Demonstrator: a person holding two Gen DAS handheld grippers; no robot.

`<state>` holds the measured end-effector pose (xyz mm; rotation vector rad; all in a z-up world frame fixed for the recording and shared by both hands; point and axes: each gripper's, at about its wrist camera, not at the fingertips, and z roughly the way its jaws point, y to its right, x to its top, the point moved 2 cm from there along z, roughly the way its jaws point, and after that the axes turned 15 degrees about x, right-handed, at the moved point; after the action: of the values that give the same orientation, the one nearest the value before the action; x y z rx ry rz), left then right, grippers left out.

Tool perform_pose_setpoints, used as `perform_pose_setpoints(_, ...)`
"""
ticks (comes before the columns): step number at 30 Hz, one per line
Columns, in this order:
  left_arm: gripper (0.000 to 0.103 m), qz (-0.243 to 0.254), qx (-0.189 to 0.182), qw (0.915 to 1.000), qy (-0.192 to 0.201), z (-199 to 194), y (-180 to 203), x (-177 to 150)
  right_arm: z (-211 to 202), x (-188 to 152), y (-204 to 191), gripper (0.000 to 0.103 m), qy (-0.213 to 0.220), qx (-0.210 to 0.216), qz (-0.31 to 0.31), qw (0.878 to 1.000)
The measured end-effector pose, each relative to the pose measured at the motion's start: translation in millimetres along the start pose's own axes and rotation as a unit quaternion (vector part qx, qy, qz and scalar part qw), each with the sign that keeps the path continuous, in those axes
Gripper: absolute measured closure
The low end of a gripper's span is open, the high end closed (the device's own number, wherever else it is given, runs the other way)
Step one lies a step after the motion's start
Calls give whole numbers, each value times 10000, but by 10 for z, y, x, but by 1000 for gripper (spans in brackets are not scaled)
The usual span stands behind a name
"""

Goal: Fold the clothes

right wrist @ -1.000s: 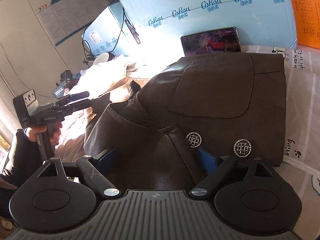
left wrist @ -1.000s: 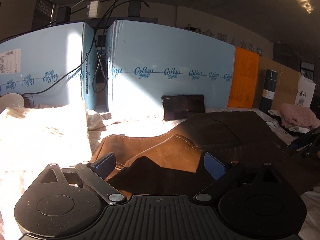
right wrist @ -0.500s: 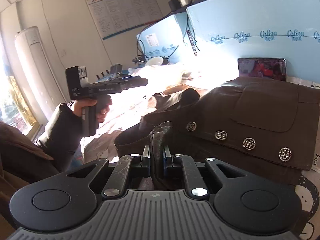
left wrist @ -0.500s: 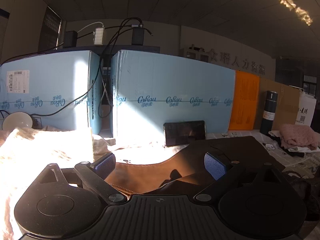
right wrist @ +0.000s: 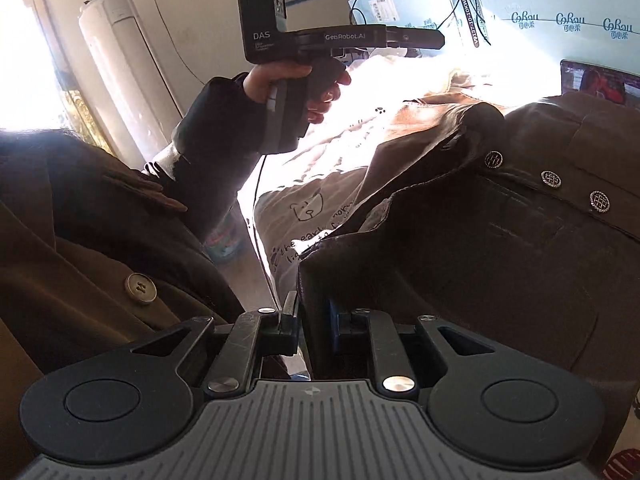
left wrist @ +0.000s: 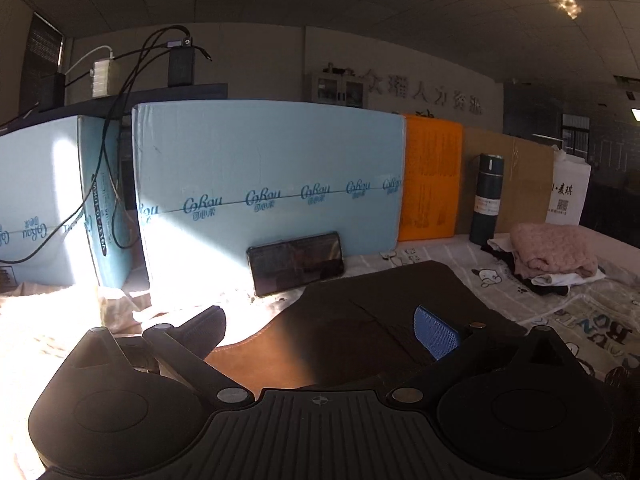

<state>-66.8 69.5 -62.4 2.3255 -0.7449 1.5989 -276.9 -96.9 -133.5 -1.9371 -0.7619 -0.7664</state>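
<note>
A dark brown leather jacket [left wrist: 384, 304] with metal buttons lies on the printed bedsheet. It also shows in the right wrist view [right wrist: 500, 240]. My right gripper [right wrist: 314, 320] is shut on the jacket's edge and lifts that edge off the bed. My left gripper [left wrist: 320, 328] is open and empty, held above the jacket's near part. In the right wrist view the left gripper [right wrist: 432, 40] hangs in the air, held by a gloved hand [right wrist: 296, 84].
Blue cardboard boxes [left wrist: 264, 192] and an orange panel [left wrist: 430, 184] stand behind the bed. A phone [left wrist: 296, 262] leans on the box. A dark bottle [left wrist: 486, 198] and a pile of folded clothes [left wrist: 548, 256] sit at right. The person's brown coat [right wrist: 80, 248] is at left.
My right gripper closed on the jacket's edge and pulled it up and back. My left gripper rose away from the jacket, still open.
</note>
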Motion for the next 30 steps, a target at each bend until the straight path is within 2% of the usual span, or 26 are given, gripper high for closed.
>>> perform_pose_setpoints(2, 2, 305, -11, 9987, -410, 105, 225, -19, -8, -12, 14, 85, 140, 11, 42, 9999)
perform_pose_setpoints(5, 2, 1040, 428, 9916, -635, 179, 448, -196, -76, 2, 18, 69, 402, -25, 40, 9992)
perform_pose_setpoints(6, 2, 1284, 574, 9875, -709, 203, 521, -254, -138, 14, 34, 59, 554, -95, 55, 9984)
perform_pose_setpoints(8, 2, 1768, 864, 9767, -855, 251, 668, -370, -278, 42, 70, 58, 886, -262, 91, 9957)
perform_pose_setpoints(10, 2, 2245, 1151, 9625, -998, 297, 814, -484, -473, 49, 135, 50, 1328, -377, 241, 9901)
perform_pose_setpoints(11, 2, 2310, 1274, 9591, -1030, 281, 816, -515, -593, 44, 188, 48, 1596, -411, 367, 9856)
perform_pose_setpoints(12, 2, 2179, 1374, 9608, -1023, 210, 732, -518, -694, 36, 250, 42, 1803, -441, 507, 9813)
perform_pose_setpoints(14, 2, 1919, 1604, 9630, -1008, 39, 548, -533, -824, 8, 380, 39, 2021, -581, 746, 9748)
perform_pose_setpoints(17, 2, 1668, 2070, 9586, -1023, -248, 346, -615, -909, -26, 551, 38, 2126, -894, 953, 9684)
perform_pose_setpoints(19, 2, 1461, 2334, 9553, -1076, -452, 227, -679, -993, -7, 676, 34, 2252, -1132, 1074, 9617)
perform_pose_setpoints(21, 2, 1161, 2536, 9535, -1146, -655, 130, -763, -1069, 20, 799, 33, 2406, -1311, 1220, 9540)
perform_pose_setpoints(23, 2, 784, 2677, 9524, -1228, -844, 35, -870, -1159, 40, 931, 31, 2645, -1539, 1411, 9415)
perform_pose_setpoints(27, 2, -123, 2711, 9538, -1293, -1189, -191, -1042, -1300, 118, 1165, 29, 2937, -1961, 1702, 9199)
perform_pose_setpoints(30, 2, -619, 2982, 9453, -1165, -1380, -396, -1070, -1395, 227, 1347, 26, 3242, -2324, 1926, 8965)
